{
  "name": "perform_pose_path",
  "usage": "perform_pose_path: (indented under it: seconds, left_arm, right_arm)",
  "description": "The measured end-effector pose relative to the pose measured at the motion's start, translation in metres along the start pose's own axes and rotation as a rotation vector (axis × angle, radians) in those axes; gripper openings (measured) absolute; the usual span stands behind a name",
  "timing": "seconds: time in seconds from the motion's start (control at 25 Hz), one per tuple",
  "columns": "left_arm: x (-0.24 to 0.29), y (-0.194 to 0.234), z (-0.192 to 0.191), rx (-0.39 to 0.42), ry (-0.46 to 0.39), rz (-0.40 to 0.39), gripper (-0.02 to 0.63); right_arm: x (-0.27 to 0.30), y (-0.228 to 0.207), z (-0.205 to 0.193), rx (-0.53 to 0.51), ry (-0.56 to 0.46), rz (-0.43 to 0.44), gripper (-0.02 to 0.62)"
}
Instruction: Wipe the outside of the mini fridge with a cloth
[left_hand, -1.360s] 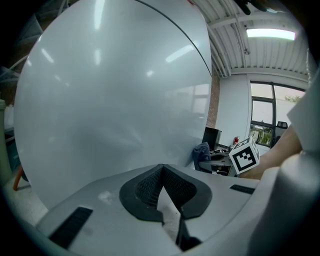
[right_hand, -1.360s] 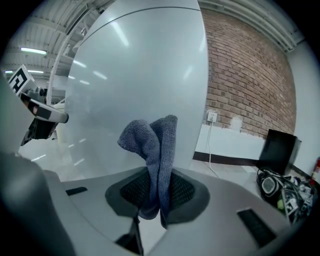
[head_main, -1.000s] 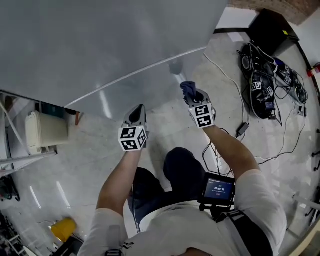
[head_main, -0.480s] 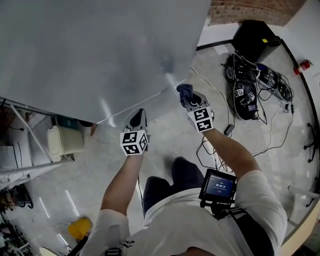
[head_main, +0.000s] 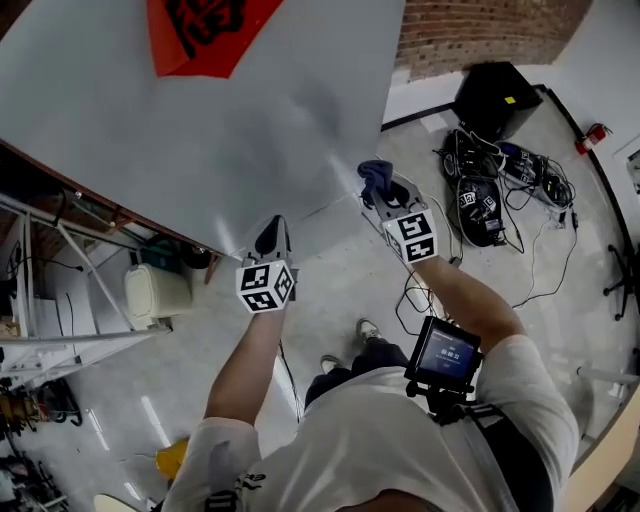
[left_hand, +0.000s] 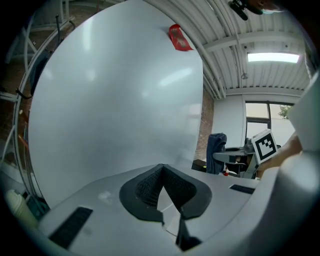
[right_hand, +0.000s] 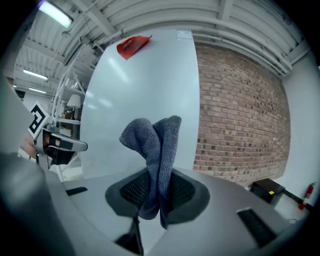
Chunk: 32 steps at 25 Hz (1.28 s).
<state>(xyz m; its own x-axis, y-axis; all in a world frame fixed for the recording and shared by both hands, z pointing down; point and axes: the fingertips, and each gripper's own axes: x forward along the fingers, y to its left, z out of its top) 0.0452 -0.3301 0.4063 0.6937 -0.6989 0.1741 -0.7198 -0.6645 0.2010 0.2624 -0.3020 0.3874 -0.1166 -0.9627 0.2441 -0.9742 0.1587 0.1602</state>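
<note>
At the far left of the head view a metal-framed shelving rack (head_main: 50, 335) stands on the glossy grey floor (head_main: 335, 290), with a cream plastic container (head_main: 157, 295) just beside it. Above them, filling the upper left, rises the pale grey, smooth-sided fridge (head_main: 220, 140), which carries a red diamond-shaped sticker with a black character (head_main: 200, 30) near its top. The person's left arm reaches toward the fridge's lower edge with the left gripper (head_main: 272, 232). In the left gripper view its dark ribbed pads meet at their tips with nothing between them, and the fridge's flat panel fills the space ahead. To its right, the right gripper (head_main: 386, 192) is clamped on a blue-grey knitted cloth (head_main: 374, 176), which is folded between the jaws and sticks up past them in two soft lobes. The cloth sits close to the fridge's lower right corner, and I cannot tell whether it touches the panel. A small lit screen (head_main: 447, 354) hangs at the person's chest. Further right a red brick wall (head_main: 480, 30) stands behind the fridge. Below the wall, a black box (head_main: 498, 95) and a tangle of black cables and gear (head_main: 490, 200) lie on the floor, with a red fire extinguisher (head_main: 590, 137) at the far edge.
</note>
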Motion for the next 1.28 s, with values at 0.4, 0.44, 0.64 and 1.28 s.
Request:
perform_pose_path:
  seconds: [0.4,0.44,0.64,1.28]
  left_arm:
    - [-0.079,-0.008,0.049,0.014,-0.101,-0.018,0.000]
    - [-0.087,-0.009,0.049,0.010,-0.106,-0.024,0.001]
    - [-0.114,-0.020,0.048,-0.013,-0.112,-0.048,0.000]
    - [-0.147,-0.084,0.082,-0.002,-0.239,-0.020,0.000]
  right_arm:
    - [-0.075,0.053,0.087,0.010,-0.152,0.040,0.083]
    - [-0.081,0.060,0.091,0.010,-0.157,0.044,0.083]
    - [-0.106,0.086,0.102,0.025,-0.164,0.069,0.083]
    - [-0.171,0.100,0.109,0.094,-0.235,0.174,0.083]
